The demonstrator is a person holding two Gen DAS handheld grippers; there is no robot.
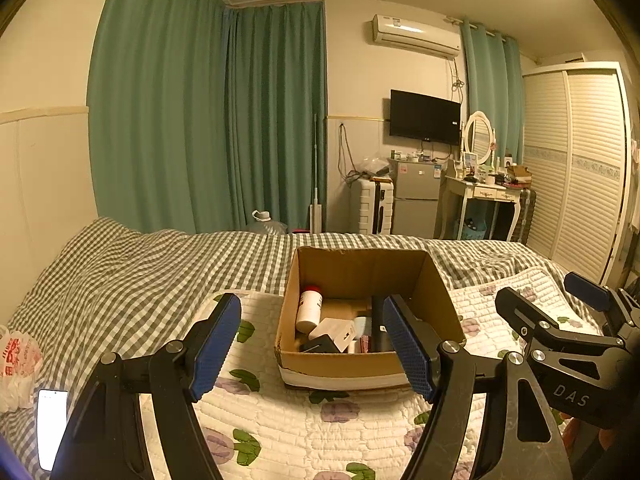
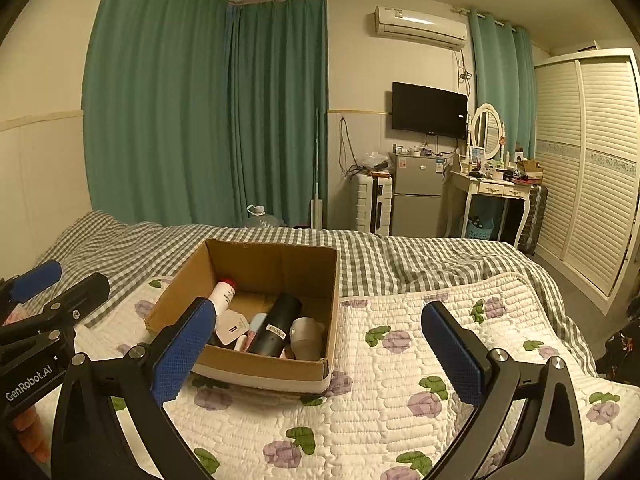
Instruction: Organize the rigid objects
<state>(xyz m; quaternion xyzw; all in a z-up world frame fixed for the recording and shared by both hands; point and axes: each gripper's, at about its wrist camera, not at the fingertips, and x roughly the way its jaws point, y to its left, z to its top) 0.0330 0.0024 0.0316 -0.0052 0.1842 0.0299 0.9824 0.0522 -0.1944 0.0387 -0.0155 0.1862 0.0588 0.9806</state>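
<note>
An open cardboard box [image 1: 440, 292] sits on the quilted bed cover [image 1: 304, 432]; it also shows in the right wrist view [image 2: 176, 292]. Inside lie a white bottle with a red cap [image 2: 224, 293], a black cylinder [image 2: 278, 326], a white card box [image 1: 334, 331], a grey rounded object [image 2: 306, 338] and other small items. My left gripper [image 1: 312, 340] is open and empty, just in front of the box. My right gripper [image 2: 316, 344] is open and empty, to the box's right, over its near right corner.
The bed has a grey checked sheet [image 1: 132, 276]. A phone [image 1: 51, 426] and a plastic bag [image 1: 18, 364] lie at the left. Beyond the bed stand green curtains [image 1: 200, 120], a small fridge [image 1: 416, 200], a dressing table [image 1: 484, 196] and a wardrobe [image 1: 580, 168].
</note>
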